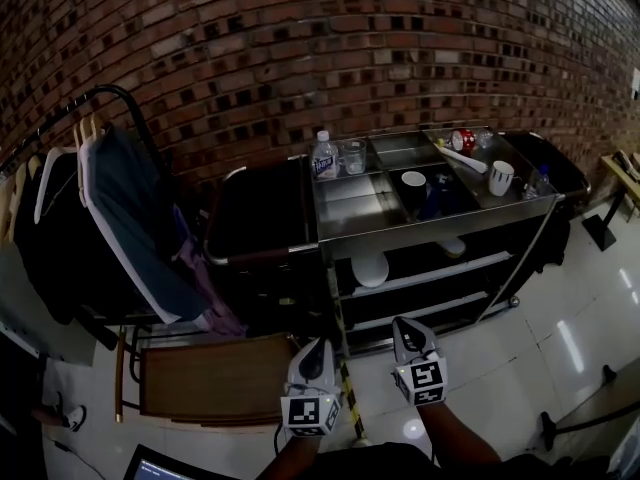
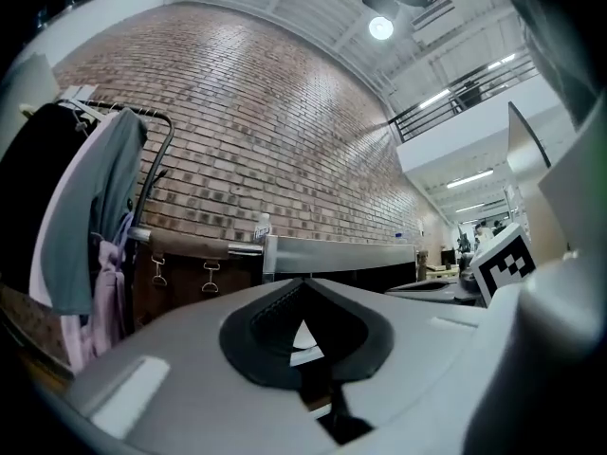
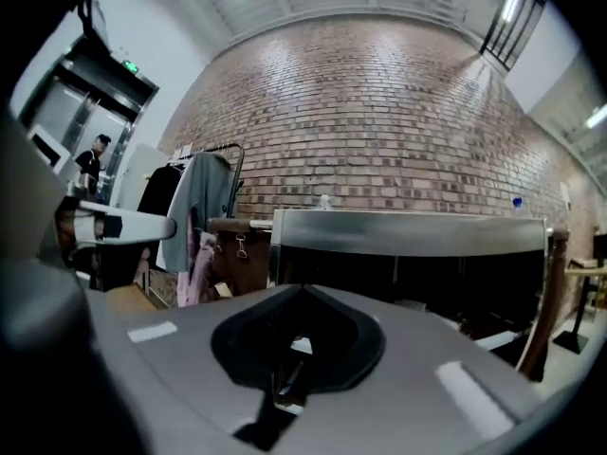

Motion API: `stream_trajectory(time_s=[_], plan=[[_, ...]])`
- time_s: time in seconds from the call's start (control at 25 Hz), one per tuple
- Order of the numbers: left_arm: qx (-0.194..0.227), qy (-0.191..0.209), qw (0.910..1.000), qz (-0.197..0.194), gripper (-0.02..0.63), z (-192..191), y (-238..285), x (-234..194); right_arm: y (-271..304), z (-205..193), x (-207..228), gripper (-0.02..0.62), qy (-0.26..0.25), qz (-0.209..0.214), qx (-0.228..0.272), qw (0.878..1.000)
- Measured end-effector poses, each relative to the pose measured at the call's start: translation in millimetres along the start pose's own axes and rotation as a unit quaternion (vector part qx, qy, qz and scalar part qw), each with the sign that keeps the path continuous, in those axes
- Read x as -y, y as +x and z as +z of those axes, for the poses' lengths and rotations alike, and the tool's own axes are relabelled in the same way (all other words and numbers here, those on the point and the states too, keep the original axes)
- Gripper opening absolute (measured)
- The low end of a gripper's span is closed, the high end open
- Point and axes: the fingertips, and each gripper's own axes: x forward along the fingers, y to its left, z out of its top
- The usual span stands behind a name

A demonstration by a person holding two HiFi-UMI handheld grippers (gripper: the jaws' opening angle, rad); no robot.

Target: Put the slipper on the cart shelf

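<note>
Slipper: you cannot pick it out for sure; a pale rounded shape [image 1: 372, 268] lies at the left end of the middle shelf [image 1: 430, 273] of the cart [image 1: 440, 223], too dim to name
Left gripper [image 1: 318, 348]: you hold it low in front of the cart, over the floor; fingers pressed together, nothing between them
Right gripper [image 1: 405, 326]: just beside your left one; fingers pressed together, nothing held
Cart top: a bottle [image 1: 323, 155], a glass [image 1: 353, 156] and a mug [image 1: 501, 177] stand in the steel trays
Left of cart: a clothes rack [image 1: 120, 98] with hanging garments; a wooden board [image 1: 215, 378] low beside it
Behind: a brick wall [image 1: 300, 48]
</note>
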Motion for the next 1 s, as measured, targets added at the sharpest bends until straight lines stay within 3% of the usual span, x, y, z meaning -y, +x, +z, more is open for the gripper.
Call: stream_trajectory(time_s=[0.24,0.64,1.0], plan=[[0.000,0.003,1.0000,-0.001,0.015,4,-7,4,-19,-5,-19,0.002,0.014,-0.004,-0.016,1.000],[0.009,0.010,0.9999,0.001,0.015,17,-13,5,-21,24,-47,0.002,-0.014,0.012,0.026,0.999],[0.009,0.009,0.9999,0.005,0.015,18,-17,8,-25,23,-50,0.002,-0.025,0.010,0.032,0.999]])
